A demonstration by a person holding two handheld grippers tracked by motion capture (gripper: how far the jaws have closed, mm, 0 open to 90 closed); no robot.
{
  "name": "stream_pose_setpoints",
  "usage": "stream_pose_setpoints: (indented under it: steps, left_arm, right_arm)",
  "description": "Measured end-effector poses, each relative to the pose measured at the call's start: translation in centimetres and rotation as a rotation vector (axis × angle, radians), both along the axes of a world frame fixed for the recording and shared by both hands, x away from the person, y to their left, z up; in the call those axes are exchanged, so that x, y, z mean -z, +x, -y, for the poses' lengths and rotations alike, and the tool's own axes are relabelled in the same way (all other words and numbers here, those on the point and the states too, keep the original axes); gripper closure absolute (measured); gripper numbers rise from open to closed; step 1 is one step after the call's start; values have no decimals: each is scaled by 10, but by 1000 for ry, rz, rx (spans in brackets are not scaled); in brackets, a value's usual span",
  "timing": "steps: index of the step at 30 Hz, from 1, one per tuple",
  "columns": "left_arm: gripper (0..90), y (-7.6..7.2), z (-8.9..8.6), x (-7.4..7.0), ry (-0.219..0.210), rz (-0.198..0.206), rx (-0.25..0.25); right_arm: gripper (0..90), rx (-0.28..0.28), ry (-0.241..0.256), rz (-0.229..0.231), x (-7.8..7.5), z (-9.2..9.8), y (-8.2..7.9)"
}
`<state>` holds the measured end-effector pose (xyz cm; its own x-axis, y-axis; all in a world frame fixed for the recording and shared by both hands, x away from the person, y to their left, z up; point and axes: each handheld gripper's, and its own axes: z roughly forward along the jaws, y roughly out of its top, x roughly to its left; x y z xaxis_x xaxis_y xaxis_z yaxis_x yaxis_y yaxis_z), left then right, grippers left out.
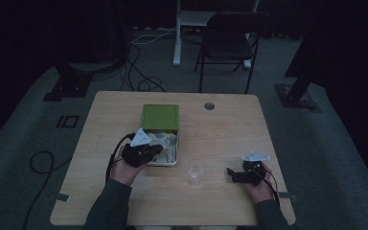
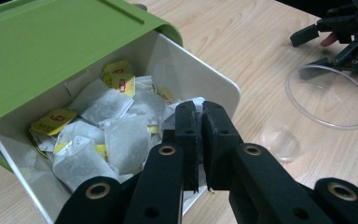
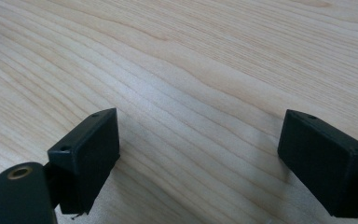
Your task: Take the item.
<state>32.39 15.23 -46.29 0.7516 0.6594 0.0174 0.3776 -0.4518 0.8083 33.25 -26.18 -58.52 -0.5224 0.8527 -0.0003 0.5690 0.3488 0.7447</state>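
A white box point(image 1: 161, 162) with its green lid point(image 1: 160, 117) slid back sits mid-table, holding several white and yellow tea bags point(image 2: 116, 135). My left gripper point(image 1: 155, 151) hangs over the box's near end. Its jaws are pressed together in the left gripper view point(image 2: 199, 106), with the white corner of a tea bag point(image 2: 196, 101) at the tips. A clear plastic cup point(image 1: 196, 172) stands upright to the right of the box, its rim point(image 2: 327, 97) wide open. My right gripper point(image 1: 231, 173) rests right of the cup, open above bare wood point(image 3: 198, 135).
The wooden table point(image 1: 230, 129) has a round cable hole point(image 1: 209, 106) at the back. A dark folding chair point(image 1: 230, 38) and cables point(image 1: 139, 72) lie on the floor beyond the far edge. The other gripper point(image 2: 335, 35) shows past the cup.
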Motion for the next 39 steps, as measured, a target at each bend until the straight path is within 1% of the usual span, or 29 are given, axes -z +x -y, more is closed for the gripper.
stream_pose_setpoints:
  steps: [3, 7, 17, 22, 29, 39]
  left_arm:
    - [864, -1, 1, -2, -2, -2, 8]
    - [864, -3, 2, -6, 6, -1, 21]
    - [865, -8, 9, -15, 0, 1, 57]
    - [866, -11, 13, -20, 1, 8, 78]
    - [866, -16, 17, -25, -8, 19, 91]
    - [866, -20, 24, -28, 2, 21, 118]
  right_arm:
    - [125, -1, -1, 0, 0, 0, 0]
    - [125, -1, -1, 0, 0, 0, 0]
    - [125, -1, 0, 1, 0, 0, 0]
    - [125, -1, -2, 1, 0, 0, 0]
    - [124, -1, -2, 1, 0, 0, 0]
    - [125, 0, -1, 0, 0, 0, 0]
